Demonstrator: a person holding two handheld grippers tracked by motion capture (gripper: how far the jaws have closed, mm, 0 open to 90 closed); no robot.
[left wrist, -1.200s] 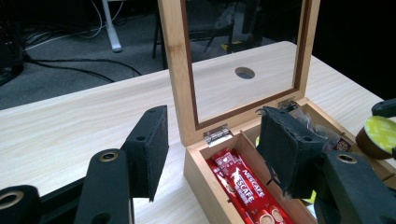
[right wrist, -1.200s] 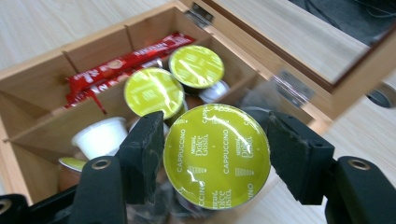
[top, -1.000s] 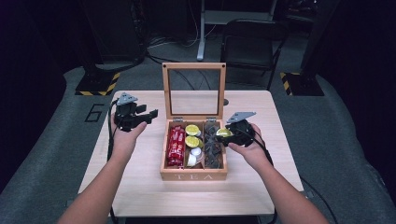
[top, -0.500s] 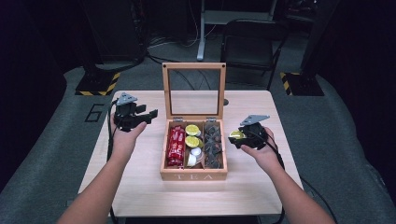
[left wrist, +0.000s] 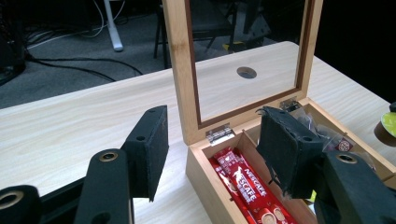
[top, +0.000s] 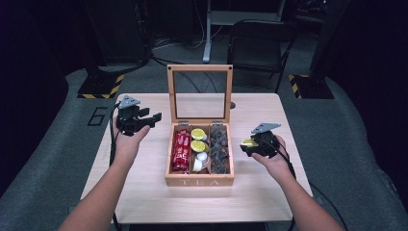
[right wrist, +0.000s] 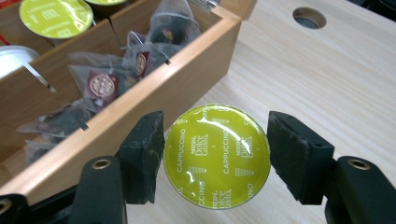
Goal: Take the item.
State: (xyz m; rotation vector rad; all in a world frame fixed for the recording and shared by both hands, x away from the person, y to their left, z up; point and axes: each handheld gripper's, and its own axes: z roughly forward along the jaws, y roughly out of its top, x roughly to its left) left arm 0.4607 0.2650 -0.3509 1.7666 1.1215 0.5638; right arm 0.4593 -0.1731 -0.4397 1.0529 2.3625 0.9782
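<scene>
Wooden tea box [top: 199,179] at the middle of the tabletop [top: 144,202], glass lid [top: 199,91] standing upright at the far side. Three compartments inside: red coffee sticks [top: 181,150] at the left, green-topped capsules [top: 197,139] in the middle, dark tea pouches [top: 219,147] at the right.

Right hand-held gripper [right wrist: 212,154] just right of the box, outside its right wall, above bare wood. Partly open, closed onto a green cappuccino capsule [right wrist: 217,155], foil top facing the camera. Left pad [right wrist: 142,156] plainly against the rim; right pad [right wrist: 294,156] close at the other side, contact there hard to make out. Seen from above as a yellow-green disc [top: 249,143] at the gripper's tip, level with the middle of the box.

Left hand-held gripper [left wrist: 215,154] well left of the box, near its back left corner, jaws about half open with nothing between them, aimed toward the hinges and the red sticks.

Probably light and small, that capsule. Likely a stiff plastic cup under a thin foil lid, easily dented or pierced. Glossy, rounded rim, so apt to slip or swivel under a loose pinch. Best held across the widest part of the rim, pads on opposite sides, foil untouched, pressure modest.
</scene>
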